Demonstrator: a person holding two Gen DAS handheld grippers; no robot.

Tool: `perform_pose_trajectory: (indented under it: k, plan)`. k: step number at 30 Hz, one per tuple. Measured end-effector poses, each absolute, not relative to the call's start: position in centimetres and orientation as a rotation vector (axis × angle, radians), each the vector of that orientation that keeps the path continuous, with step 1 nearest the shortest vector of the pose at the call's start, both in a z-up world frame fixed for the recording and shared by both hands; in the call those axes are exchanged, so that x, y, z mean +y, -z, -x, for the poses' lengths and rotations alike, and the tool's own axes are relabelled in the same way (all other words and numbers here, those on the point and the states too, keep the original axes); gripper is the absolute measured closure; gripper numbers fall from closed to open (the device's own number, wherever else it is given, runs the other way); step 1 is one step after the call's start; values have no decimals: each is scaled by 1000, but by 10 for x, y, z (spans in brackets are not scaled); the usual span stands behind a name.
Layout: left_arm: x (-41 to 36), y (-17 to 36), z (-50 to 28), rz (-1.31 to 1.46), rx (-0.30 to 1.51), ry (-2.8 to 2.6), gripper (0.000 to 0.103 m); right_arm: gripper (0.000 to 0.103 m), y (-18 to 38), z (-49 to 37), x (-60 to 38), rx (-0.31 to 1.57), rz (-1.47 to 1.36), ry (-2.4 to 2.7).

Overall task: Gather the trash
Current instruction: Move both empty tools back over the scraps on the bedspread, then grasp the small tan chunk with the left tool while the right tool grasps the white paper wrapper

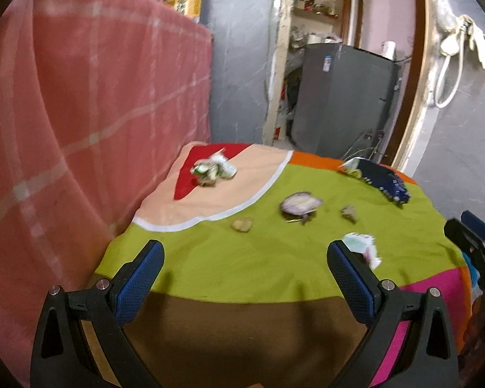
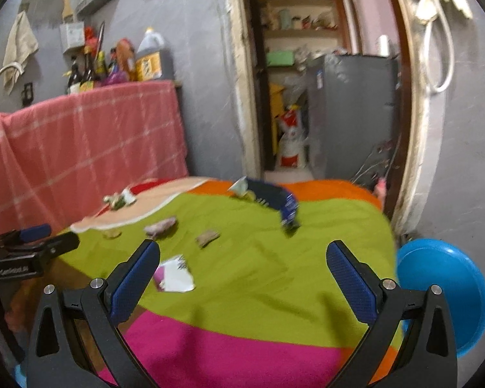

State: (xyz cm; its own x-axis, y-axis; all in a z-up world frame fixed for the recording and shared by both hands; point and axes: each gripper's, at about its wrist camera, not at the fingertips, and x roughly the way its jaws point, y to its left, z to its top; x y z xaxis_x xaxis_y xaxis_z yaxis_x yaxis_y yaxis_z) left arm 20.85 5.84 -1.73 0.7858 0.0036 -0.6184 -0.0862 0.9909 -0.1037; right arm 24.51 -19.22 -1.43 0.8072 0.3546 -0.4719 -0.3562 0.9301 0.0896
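Left gripper point(image 1: 245, 253) jaws wide apart, nothing between them, hovering over the desk point(image 1: 274, 268) with its multicolour cloth. Right gripper point(image 2: 242, 253) jaws also spread wide, gripping nothing.

Trash scattered on the cloth, all ahead of both jaws. Left wrist view: white torn wrapper point(image 1: 363, 247) just behind the tip of the right-hand finger, partly hidden by it. Purple-grey onion peel point(image 1: 300, 205) ahead, between the jaw lines, with a small brown scrap point(image 1: 242, 224) to its left and another brown bit point(image 1: 350, 212) to its right. Crumpled wrapper ball point(image 1: 213, 170) farther ahead on the peach patch. Dark blue packet point(image 1: 381, 179) far ahead-right near the desk edge.

Right wrist view: the white wrapper point(image 2: 174, 274) lies just inside the left-hand finger, near its tip; blue packet point(image 2: 274, 200) well ahead. Blue basin point(image 2: 446, 294) sits beyond the right-hand finger, off the desk edge. Pink checked cloth point(image 1: 80, 113) hangs left of the desk. Frames blurred.
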Motion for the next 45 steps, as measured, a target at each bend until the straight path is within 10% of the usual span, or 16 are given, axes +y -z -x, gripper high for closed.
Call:
perform_pose_trajectory:
  k: [10,21,45]
  plan:
    - [78,29,-236,160,726,-37,9,17,38,-276,-155,690,-21,-478]
    - [86,43,-266,122,798,38,45,46,57,-287,-119,792,53,-520]
    - [71,51,-278,25,785,82,70,50,66,-293,-111,838,77,-526]
